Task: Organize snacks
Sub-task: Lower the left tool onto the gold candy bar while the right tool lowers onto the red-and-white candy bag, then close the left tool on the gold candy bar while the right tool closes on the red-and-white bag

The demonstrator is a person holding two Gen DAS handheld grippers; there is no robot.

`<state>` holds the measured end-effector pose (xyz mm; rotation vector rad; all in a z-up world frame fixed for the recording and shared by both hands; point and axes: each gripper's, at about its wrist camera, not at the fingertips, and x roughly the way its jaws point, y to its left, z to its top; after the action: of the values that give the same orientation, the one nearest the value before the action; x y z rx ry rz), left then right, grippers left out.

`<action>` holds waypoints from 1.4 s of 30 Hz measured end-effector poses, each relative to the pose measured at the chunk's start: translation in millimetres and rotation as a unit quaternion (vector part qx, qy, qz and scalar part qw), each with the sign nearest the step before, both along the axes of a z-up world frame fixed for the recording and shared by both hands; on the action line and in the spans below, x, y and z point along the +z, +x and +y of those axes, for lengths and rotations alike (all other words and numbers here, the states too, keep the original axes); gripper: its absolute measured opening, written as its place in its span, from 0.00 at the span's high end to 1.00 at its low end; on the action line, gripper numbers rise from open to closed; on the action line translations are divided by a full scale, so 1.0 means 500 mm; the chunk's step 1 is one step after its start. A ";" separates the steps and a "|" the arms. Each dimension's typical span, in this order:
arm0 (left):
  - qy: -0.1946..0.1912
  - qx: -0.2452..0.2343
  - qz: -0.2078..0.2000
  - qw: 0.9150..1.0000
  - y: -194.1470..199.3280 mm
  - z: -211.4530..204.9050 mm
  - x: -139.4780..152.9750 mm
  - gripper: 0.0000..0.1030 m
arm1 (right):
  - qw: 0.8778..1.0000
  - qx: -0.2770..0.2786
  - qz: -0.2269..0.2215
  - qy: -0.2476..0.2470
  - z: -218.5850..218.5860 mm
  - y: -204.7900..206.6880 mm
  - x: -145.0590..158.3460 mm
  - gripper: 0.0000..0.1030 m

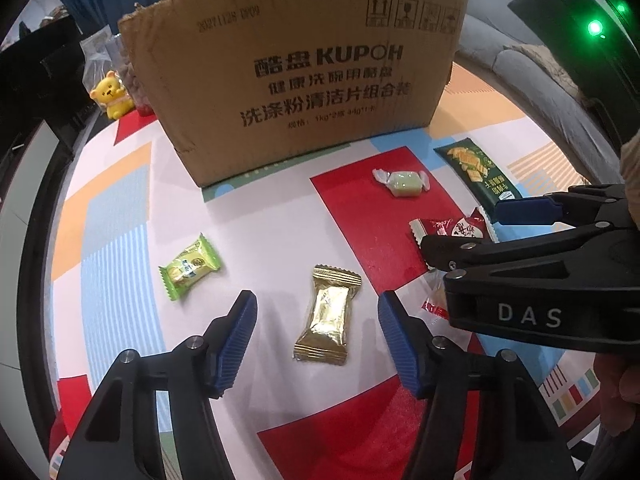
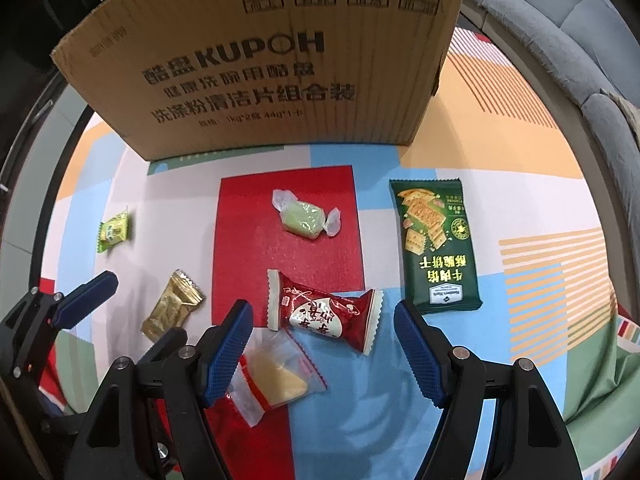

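Six wrapped snacks lie loose on a colourful patchwork tablecloth (image 2: pixel 500 152) before a cardboard box (image 1: pixel 296 76), a grey sofa (image 2: pixel 560 24) behind. From left to right, the left gripper (image 1: pixel 318 340) tilts down, jaws apart astride the gold packet (image 1: pixel 326 320) without touching, and the right gripper (image 2: pixel 322 350) hangs wide over the red packet (image 2: pixel 324 312) and clear sachet (image 2: pixel 276 380). Bare cloth lies before the box.

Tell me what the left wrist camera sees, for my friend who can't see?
An open left hand-held gripper straddles a gold snack packet on a colourful mat. More snacks lie before a cardboard box.
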<state>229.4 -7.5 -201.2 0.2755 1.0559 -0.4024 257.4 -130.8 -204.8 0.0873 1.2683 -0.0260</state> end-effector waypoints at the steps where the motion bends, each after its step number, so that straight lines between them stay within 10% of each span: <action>1: 0.001 -0.001 0.002 1.000 0.000 -0.002 -0.003 0.41 | 1.000 0.000 0.002 -0.001 0.001 0.002 -0.006 0.29; 15: 0.003 0.006 0.023 1.000 0.003 -0.010 -0.033 0.48 | 1.000 0.002 0.005 -0.004 0.006 0.020 -0.049 0.33; 28: -0.006 0.003 0.026 1.000 0.002 -0.014 -0.033 0.79 | 1.000 0.019 -0.010 -0.008 0.020 0.011 -0.027 0.53; 42: -0.010 0.017 0.016 1.000 0.003 -0.003 -0.018 0.80 | 0.999 0.026 -0.025 0.007 0.021 0.002 0.003 0.55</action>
<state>231.1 -8.8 -210.0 0.2332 1.0866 -0.3885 258.2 -120.4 -203.1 0.0667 1.2206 0.0299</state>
